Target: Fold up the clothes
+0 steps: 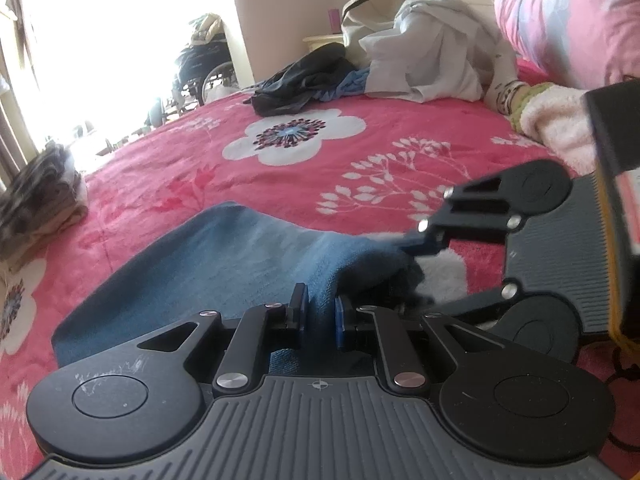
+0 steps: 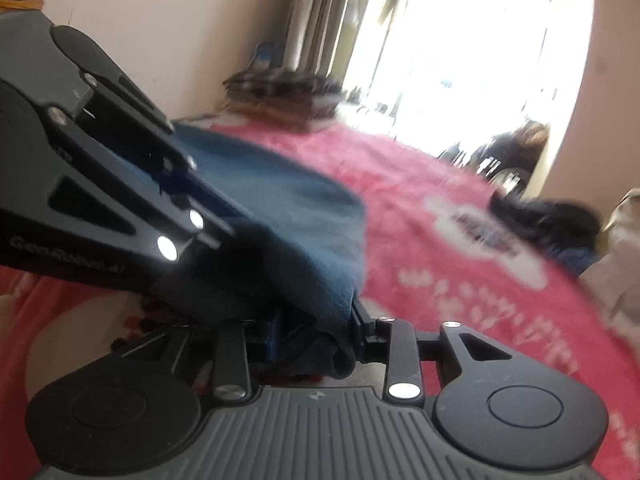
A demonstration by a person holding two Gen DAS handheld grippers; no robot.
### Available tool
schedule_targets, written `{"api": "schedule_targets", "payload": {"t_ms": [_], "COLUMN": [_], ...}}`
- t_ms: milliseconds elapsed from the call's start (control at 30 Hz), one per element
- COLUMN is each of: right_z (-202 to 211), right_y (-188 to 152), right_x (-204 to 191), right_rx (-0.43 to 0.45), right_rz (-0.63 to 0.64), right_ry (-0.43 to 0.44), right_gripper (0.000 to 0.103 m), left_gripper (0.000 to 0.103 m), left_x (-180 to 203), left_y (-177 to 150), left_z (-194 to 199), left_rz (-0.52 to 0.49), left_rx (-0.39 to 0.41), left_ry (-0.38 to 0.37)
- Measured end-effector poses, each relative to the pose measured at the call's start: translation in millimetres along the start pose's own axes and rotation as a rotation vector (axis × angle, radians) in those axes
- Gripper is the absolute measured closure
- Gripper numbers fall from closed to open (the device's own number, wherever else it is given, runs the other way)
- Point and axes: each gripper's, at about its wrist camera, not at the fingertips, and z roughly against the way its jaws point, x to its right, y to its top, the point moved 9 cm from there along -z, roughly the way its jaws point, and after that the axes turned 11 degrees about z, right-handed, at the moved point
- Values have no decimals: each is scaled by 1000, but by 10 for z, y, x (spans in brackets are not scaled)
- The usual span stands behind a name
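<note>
A bed fills the scene, covered with a red blanket (image 1: pixel 168 168) that has big white flowers printed on it, and behind it a very bright window and a pale wall are seen. The thing being folded, a blue cloth (image 1: pixel 224 252), lies on the near part of this blanket and spreads to the left in the left wrist view. The left gripper (image 1: pixel 320 312) is clenched on a raised fold of this cloth: its two blue pads (image 1: pixel 340 320) press the fabric from both sides, and the cloth runs up between them. The right gripper (image 1: pixel 416 240) comes in from the right in the same view and meets the cloth's bunched right end, just beside the left one. In the right wrist view, which is blurred, the same blue cloth hangs down between the jaws of the right gripper (image 2: pixel 316 332); the cloth fills the gap and the fingers seem to pinch it, but the contact is not sharp. At the far side of the bed lie a dark garment (image 1: pixel 300 80), a white garment (image 1: pixel 428 60) and a pink patterned quilt (image 1: pixel 568 16). A folded stack of grey-brown clothes (image 1: pixel 40 200) rests at the left edge of the bed. A wheelchair (image 1: pixel 204 64) stands on the floor near the window.
</note>
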Motion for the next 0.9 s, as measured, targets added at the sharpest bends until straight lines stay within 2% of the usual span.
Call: {"api": "schedule_targets", "payload": {"t_ms": [67,133,233,300,400,467,600,900], "right_z": [54,35,82,-26,-92,-64,38,246], "right_y": [39,10,61,-52,-78,-81,-98,-66], "right_x": [19,14,0,-25,-48,-32,10,-70], "right_rx": [20,3,28,-22,-50,-56,-46,-1], "right_rz": [17,12,54,52,95,129,186,274], "right_ry": [-60,-68,-96,-95,-121,-130,-104,-56], "right_gripper": [76,77,78,79,70,59,55,54], "left_gripper": [91,91,91,91,90,87,86,85], "left_x": [16,28,33,45,61,68,95,106], "left_y": [-12,-36,-67,-113,-179,-206,-232,-238], "left_z": [6,-8,-9,-40,-85,-88,-75,-74], "left_rz": [-14,-24,-45,-58,-81,-103,-142,-154], "left_rx": [3,-6,-5,-20,-38,-31,-17,-2], "left_ry": [-3,-7,-4,-7,-10,-8,2,12]}}
